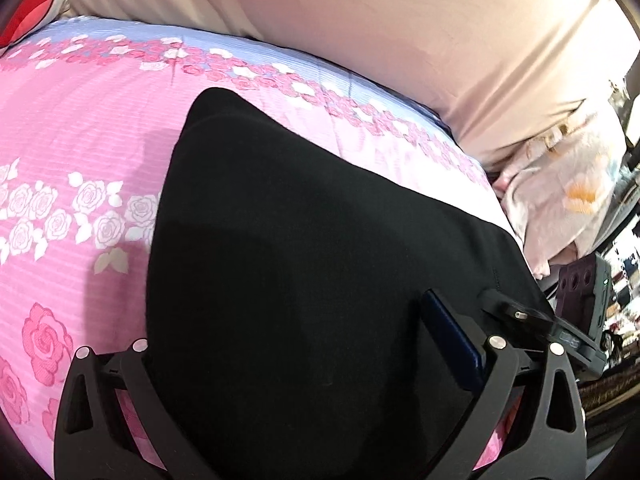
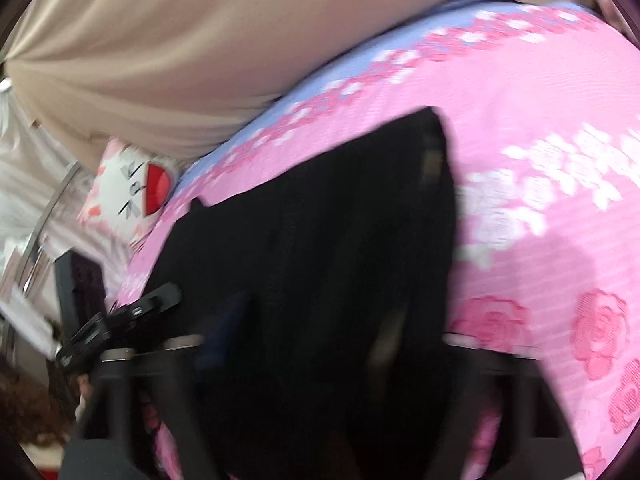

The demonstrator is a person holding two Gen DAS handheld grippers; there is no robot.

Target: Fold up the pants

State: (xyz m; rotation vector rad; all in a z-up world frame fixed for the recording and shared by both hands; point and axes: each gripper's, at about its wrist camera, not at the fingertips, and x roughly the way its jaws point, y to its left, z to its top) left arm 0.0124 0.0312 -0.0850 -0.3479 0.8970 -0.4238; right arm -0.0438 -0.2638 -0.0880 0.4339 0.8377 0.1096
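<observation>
The black pants (image 1: 304, 264) lie on a pink rose-print bedspread (image 1: 72, 152). In the left wrist view they cover the space between my left gripper's fingers; only the right finger's blue pad (image 1: 452, 332) shows, and the left finger is hidden by the cloth. My left gripper (image 1: 304, 344) sits low over the pants. The right gripper's tip (image 1: 508, 312) shows at the pants' right edge. In the right wrist view the pants (image 2: 320, 240) fill the centre, blurred, and hide my right gripper (image 2: 320, 344). The left gripper's tip (image 2: 152, 304) touches their left edge.
A beige pillow (image 1: 400, 40) lies along the far side of the bed. A white and red cat cushion (image 2: 136, 188) sits at the bed's corner. A pale floral cloth (image 1: 568, 200) and room clutter lie beyond the bed's right edge.
</observation>
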